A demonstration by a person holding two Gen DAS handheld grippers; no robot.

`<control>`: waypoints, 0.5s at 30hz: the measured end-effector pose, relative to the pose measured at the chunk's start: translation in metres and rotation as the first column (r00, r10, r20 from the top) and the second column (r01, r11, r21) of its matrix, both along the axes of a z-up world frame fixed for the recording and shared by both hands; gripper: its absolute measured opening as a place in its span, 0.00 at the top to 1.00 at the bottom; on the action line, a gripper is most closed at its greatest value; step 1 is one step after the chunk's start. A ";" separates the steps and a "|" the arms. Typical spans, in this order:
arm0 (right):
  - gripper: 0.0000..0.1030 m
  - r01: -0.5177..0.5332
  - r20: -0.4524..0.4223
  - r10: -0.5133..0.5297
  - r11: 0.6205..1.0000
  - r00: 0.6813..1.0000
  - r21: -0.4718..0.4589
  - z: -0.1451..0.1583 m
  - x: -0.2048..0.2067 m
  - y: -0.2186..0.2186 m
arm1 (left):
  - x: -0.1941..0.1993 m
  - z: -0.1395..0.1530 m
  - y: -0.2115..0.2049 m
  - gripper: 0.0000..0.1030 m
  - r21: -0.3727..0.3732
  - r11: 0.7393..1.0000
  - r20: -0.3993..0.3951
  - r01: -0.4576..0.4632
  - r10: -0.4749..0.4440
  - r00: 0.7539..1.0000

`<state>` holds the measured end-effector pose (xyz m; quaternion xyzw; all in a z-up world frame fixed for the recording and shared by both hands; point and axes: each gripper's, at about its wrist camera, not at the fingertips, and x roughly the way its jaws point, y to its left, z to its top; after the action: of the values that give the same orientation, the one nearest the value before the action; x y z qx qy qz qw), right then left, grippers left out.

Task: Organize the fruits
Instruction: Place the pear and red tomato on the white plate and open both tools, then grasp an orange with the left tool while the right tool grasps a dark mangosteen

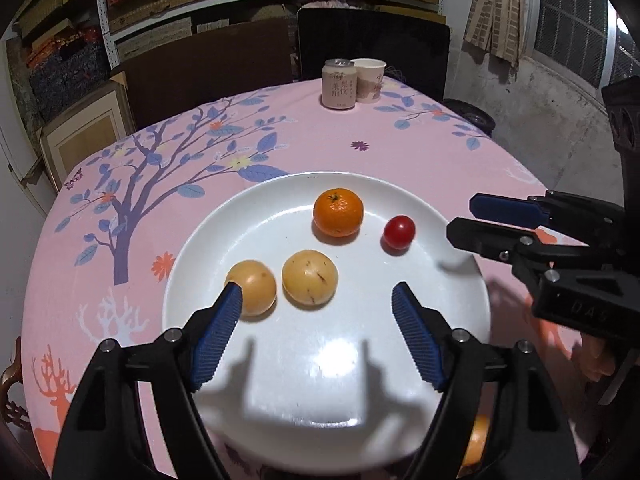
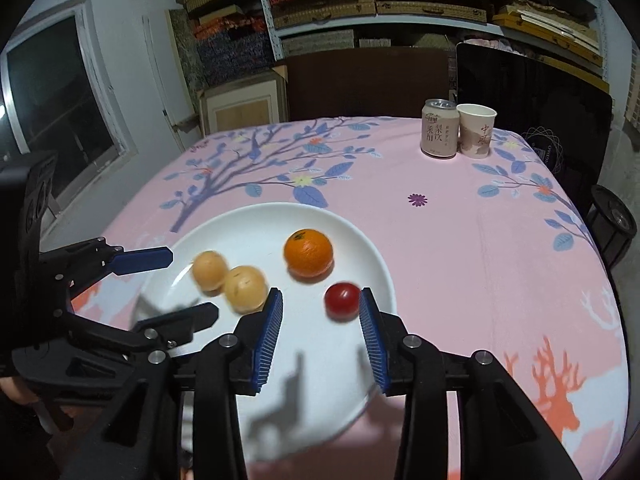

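Plate (image 1: 208, 248) round, glossy white; mandarin (image 1: 338, 212) dimpled; tomato (image 1: 399, 232) smooth.

Four fruits on white plate (image 1: 208, 240), left gripper (image 1: 318, 298) fingers apart, seemingly empty

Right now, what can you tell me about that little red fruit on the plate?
The small red fruit looks like a cherry tomato: round, smooth, glossy. It lies loose on the white plate, near the rim, beside the orange without touching it. The right gripper has its blue pads either side of it, open and not pressing.
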<state>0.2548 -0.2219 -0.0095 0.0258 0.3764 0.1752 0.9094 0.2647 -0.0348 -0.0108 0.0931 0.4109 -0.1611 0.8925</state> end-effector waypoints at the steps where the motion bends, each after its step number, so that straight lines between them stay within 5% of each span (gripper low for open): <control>1: 0.54 0.000 0.004 -0.001 1.000 1.000 0.015 0.003 -0.013 -0.003 | -0.014 0.004 0.003 0.26 -0.004 1.000 0.014 0.006 -0.006 1.000; 6: 0.51 0.003 -0.015 -0.002 0.999 1.000 0.054 -0.007 -0.084 -0.015 | -0.094 0.009 0.033 0.19 -0.053 0.999 0.040 0.012 -0.010 0.999; 15: 0.41 -0.028 -0.045 0.027 1.000 0.999 -0.014 -0.049 -0.187 0.000 | -0.191 -0.040 0.076 0.14 -0.044 0.996 -0.012 -0.077 0.077 0.997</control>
<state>0.0676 -0.2223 -0.0587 0.0178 0.3983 0.1844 0.8983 0.0735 0.0413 -0.0506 0.0565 0.4151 -0.1362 0.8977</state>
